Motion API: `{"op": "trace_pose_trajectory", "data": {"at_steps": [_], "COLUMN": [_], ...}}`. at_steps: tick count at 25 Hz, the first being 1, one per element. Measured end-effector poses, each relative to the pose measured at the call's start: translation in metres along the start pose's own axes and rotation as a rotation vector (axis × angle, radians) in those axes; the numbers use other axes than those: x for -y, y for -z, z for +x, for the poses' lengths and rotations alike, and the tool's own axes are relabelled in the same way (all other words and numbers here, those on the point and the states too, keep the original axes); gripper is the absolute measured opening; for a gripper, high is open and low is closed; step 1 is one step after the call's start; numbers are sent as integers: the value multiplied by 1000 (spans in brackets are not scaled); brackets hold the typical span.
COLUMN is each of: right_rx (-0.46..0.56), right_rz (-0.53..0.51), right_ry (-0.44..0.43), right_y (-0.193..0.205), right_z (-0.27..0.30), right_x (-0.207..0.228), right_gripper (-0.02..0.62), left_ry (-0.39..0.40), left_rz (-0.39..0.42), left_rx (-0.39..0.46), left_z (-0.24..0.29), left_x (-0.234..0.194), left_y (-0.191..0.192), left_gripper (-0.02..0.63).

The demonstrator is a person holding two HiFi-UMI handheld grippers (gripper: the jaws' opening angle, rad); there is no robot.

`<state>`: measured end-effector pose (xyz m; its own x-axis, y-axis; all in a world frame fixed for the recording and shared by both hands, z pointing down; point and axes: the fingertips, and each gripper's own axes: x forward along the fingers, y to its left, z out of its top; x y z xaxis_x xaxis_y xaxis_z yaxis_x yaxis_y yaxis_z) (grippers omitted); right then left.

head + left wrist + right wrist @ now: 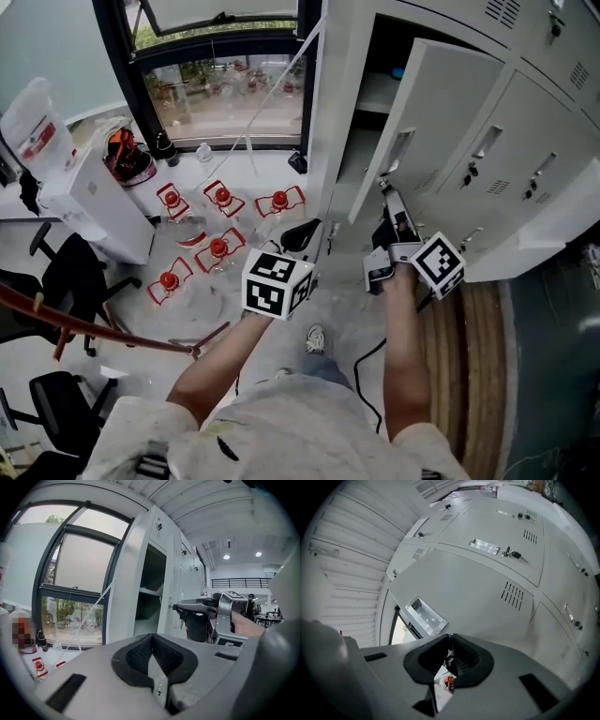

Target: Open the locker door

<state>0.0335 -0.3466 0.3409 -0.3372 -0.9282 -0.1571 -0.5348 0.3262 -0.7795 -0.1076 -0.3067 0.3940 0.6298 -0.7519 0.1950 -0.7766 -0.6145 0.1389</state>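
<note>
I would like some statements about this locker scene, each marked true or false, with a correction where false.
1. The locker door stands partly open. True.
2. The right gripper is far from that door. False: it is close to the door's edge.
3. Red-capped bottles stand on the floor. True.
4. The left gripper holds the door. False: its jaws are together on nothing, away from the door.
</note>
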Motion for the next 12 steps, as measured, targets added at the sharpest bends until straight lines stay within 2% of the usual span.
{"op": "trace_pose_trajectory", "data": {"at_steps": [5,12], "right_rx": [6,5], "right_rz": [-14,-18], "right_ry": [19,4], "right_y": [-6,-16], "right_z": [-15,-36], "right_x": [2,5], "right_gripper": [29,32], "left_ry": [34,68], "left_rz": [-8,-1], "left_rx": [-10,-9], "left_z": [-1,6], "left_x": [15,41], "left_y": [6,6], "left_gripper": [6,6]}}
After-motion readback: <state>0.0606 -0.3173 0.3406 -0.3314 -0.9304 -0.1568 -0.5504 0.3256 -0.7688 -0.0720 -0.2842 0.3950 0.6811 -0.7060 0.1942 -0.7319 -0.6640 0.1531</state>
